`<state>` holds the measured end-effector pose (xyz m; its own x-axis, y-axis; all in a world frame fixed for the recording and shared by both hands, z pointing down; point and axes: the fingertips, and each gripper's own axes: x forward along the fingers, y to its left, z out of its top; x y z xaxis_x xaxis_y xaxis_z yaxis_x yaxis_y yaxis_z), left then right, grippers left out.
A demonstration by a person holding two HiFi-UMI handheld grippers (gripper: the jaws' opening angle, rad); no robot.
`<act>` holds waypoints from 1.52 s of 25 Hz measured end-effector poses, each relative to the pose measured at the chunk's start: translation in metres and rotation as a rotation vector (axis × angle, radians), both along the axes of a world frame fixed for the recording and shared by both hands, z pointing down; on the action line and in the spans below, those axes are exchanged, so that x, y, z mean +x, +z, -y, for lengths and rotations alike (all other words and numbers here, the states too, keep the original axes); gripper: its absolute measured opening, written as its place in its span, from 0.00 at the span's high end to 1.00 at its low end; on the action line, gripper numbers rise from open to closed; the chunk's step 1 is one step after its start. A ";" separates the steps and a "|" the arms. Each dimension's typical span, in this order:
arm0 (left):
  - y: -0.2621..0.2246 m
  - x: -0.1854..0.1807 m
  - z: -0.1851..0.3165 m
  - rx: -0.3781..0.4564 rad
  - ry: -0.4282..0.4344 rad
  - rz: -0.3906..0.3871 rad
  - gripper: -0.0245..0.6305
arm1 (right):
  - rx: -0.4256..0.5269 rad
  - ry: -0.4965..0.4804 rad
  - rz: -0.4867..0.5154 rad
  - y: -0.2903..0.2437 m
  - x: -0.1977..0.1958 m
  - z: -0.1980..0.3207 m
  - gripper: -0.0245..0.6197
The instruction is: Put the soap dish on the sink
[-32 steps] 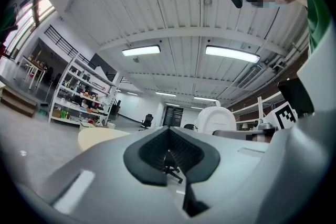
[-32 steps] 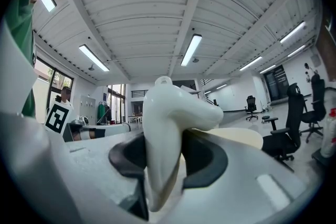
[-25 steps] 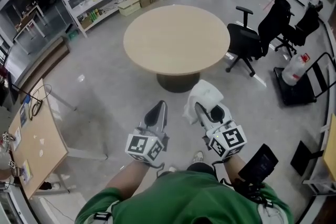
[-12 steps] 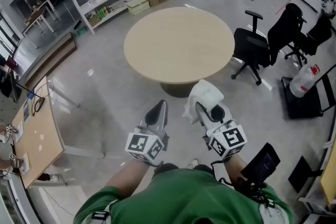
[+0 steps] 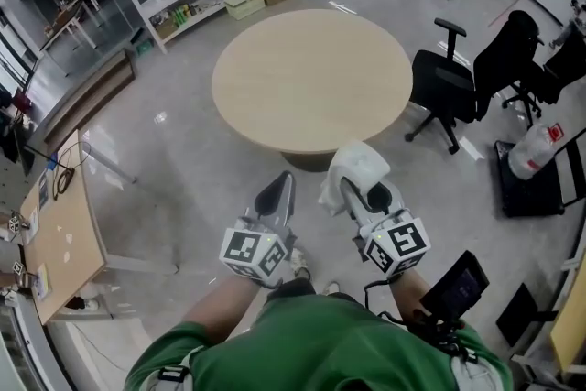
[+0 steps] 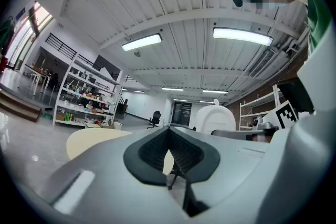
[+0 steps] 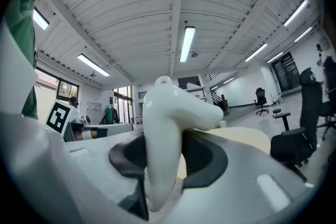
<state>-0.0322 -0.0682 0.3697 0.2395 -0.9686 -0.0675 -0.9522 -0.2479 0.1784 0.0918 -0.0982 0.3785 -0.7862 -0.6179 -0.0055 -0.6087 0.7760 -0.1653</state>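
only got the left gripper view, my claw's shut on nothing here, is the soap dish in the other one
Observer: Yes. The right claw is shut on the white soap dish, which sticks up above the pads.
Operator: any sink ahead
Observer: None in any view. The head view shows only the round table ahead, with floor around it.
Operator: anything close on the right
Observer: A black office chair stands at the table's right edge.
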 end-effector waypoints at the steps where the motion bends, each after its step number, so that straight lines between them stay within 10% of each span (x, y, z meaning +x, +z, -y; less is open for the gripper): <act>1: 0.001 -0.004 0.006 -0.002 0.001 -0.005 0.95 | -0.003 0.001 -0.005 0.001 -0.004 0.006 0.73; 20: 0.016 -0.108 0.139 0.002 0.080 -0.064 0.95 | 0.005 0.084 -0.071 0.006 -0.108 0.133 0.73; 38: 0.016 -0.101 0.226 -0.023 0.029 -0.041 0.95 | -0.015 0.014 -0.035 0.010 -0.112 0.227 0.73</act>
<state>-0.1336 -0.2938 0.3861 0.2647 -0.9627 -0.0556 -0.9366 -0.2704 0.2227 -0.0201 -0.3250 0.3886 -0.7772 -0.6284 0.0313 -0.6248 0.7651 -0.1556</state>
